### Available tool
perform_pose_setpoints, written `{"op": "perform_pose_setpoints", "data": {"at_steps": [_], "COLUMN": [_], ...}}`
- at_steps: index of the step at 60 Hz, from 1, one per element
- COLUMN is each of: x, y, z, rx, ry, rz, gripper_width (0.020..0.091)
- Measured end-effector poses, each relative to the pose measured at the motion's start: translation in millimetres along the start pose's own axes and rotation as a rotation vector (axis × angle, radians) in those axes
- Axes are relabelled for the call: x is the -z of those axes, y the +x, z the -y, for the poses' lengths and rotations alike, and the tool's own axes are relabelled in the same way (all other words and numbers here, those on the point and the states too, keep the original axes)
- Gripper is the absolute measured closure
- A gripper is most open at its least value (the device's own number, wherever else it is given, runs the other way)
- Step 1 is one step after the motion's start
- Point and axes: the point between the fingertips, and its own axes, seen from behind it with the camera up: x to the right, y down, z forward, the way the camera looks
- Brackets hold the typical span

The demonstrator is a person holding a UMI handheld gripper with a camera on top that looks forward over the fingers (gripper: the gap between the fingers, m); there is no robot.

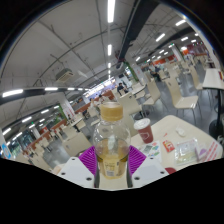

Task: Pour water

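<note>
A large hall stretches back under rows of ceiling strip lights, with tables and chairs receding into the distance; nearer, a pale tabletop (pixel 185 130) carries a red cup (pixel 143 129) and some small packets (pixel 180 150). In the gripper view, a clear plastic bottle (pixel 110 140) with a pale cap and yellowish liquid stands upright between the gripper (pixel 111 160) and its purple pads (pixel 89 158); the jaws appear closed on its lower body, and the bottle looks lifted. It likely handles as light, thin-walled, smooth and easily squeezed; a firm hold around the mid-body seems best, below the shoulder.
</note>
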Motion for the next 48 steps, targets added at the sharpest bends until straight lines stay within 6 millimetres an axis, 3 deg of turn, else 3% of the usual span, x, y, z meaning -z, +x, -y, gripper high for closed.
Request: {"op": "perform_pose_setpoints", "data": {"at_steps": [4,5,7,10,11,24,33,34,43,48], "x": [-7,16,-3,-3,-12,-15,-13,-21,-18,-15], "y": [27,23,57,77,91,156,179,180,180,179], "z": [2,11,3,-8,-12,-59,-89,-95,-93,-94], "rx": [0.154,0.189,0.246,0.321,0.337,0.428,0.433,0.438,0.451,0.445], "ry": [0.007,0.005,0.007,-0.017,-0.025,-0.108,-0.152,-0.156,-0.116,-0.124], "rz": [-0.065,-0.084,-0.119,-0.162,-0.173,-0.254,-0.275,-0.279,-0.281,-0.285], "gripper_width": [0.0743,0.0745,0.0743,0.0742,0.0746,0.0739,0.0738,0.0733,0.0715,0.066]}}
